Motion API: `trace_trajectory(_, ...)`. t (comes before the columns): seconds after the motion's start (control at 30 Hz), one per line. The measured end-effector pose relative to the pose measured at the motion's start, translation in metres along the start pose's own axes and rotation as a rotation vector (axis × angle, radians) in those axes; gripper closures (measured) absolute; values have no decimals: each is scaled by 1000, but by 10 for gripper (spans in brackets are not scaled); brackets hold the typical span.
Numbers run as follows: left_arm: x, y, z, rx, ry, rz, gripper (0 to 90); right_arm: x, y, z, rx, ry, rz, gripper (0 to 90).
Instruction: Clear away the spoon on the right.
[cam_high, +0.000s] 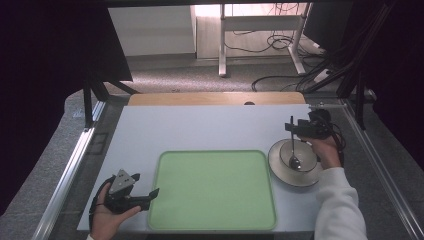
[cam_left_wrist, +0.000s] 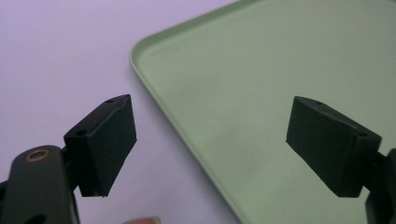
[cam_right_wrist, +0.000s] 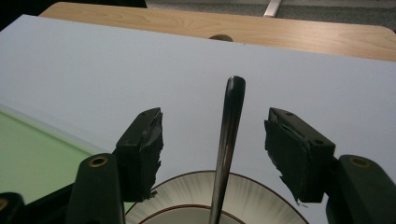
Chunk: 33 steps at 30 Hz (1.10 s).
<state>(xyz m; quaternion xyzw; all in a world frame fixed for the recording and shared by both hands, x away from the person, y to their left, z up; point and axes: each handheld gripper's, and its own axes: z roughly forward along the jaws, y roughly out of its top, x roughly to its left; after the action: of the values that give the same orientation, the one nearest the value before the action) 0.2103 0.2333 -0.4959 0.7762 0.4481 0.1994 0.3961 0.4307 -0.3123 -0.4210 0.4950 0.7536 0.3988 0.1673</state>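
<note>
1. At far left, near the table's (cam_high: 200, 125) front corner: left hand (cam_high: 107, 215) holding the left gripper (cam_high: 150, 195), jaws spread wide, nothing between them.
2. In the left gripper view: left gripper (cam_left_wrist: 210, 144) astride the tray's rim, one jaw over the white table (cam_left_wrist: 56, 56), the other over the tray (cam_left_wrist: 280, 70).
3. In the middle: green tray (cam_high: 215, 192), flat on the table, bare.
4. Just right of the tray: bowl (cam_high: 280, 167) with a spoon (cam_high: 293, 152) standing in it, handle leaning away from the person.
5. At right: right hand (cam_high: 327, 152) holding the right gripper (cam_high: 292, 127) over the bowl's far side.
6. In the right gripper view: right gripper (cam_right_wrist: 215, 144) released, spoon (cam_right_wrist: 229, 135) handle upright between the jaws, touching neither; bowl (cam_right_wrist: 252, 198) below.
</note>
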Motion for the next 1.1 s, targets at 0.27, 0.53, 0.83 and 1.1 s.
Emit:
trace_trajectory(0.27,-1,0,0,2,-3,10,156,-6,-5,10,19,15,14,445)
trace_trajectory(0.53,0,0,1,1,-6,2,156,-12,-8,13,34,65,45,575)
trace_trajectory(0.83,1,-1,0,-4,-6,-3,154,-15,-11,18,70,105,69,769)
trace_trajectory(1.1,2,-1,-1,-5,-2,-1,154,-16,-10,16,61,107,75,835)
